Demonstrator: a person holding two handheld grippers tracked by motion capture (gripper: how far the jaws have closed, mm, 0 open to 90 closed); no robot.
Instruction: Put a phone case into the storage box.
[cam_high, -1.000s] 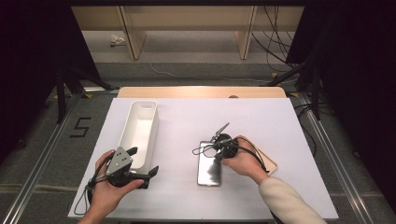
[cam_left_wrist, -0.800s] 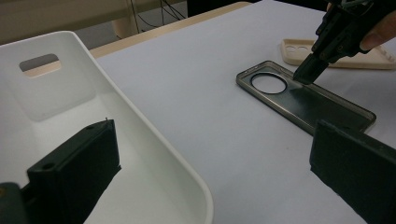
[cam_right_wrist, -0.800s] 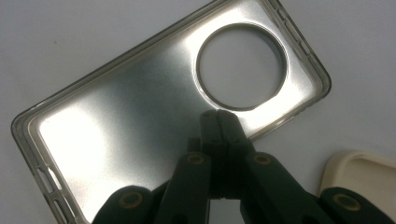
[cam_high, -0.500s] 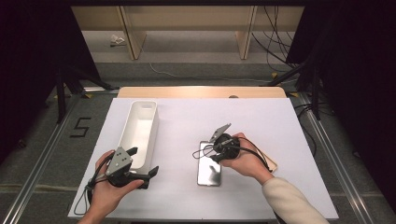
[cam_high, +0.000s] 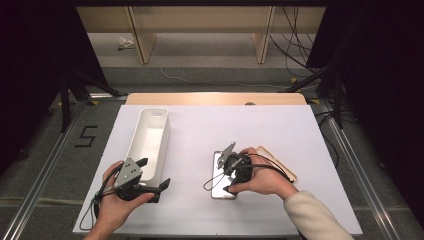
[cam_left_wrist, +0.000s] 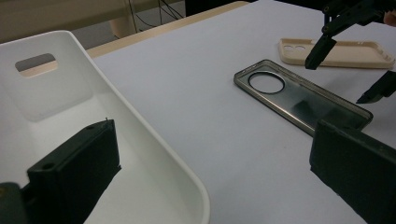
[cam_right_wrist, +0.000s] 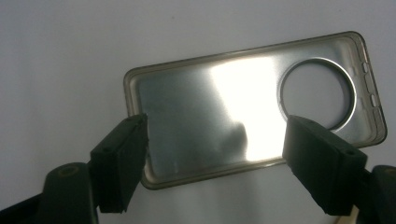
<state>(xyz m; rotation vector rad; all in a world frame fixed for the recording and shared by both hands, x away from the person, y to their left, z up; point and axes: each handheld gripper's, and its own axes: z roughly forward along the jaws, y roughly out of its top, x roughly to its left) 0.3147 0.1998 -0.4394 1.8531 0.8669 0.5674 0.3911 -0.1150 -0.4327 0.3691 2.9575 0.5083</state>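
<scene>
Smoky clear phone case (cam_right_wrist: 243, 112) lies flat, hollow up, on white table (cam_high: 200, 135) beneath my spread, empty right gripper (cam_right_wrist: 215, 163), whose jaws have just been opening; looks light, bendy, slick, so I'd pinch a long rim.

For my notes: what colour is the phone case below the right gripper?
Smoky grey, see-through phone case; clearest in the right gripper view.

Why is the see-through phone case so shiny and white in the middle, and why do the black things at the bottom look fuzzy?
In the right gripper view, the clear phone case throws lamp glare back as a bright white patch; that gripper's own fingers sit too near the lens, so their edges go soft. In the left gripper view the same case looks darker with less glare. In the high view the surroundings are dim and the white table bright.
</scene>
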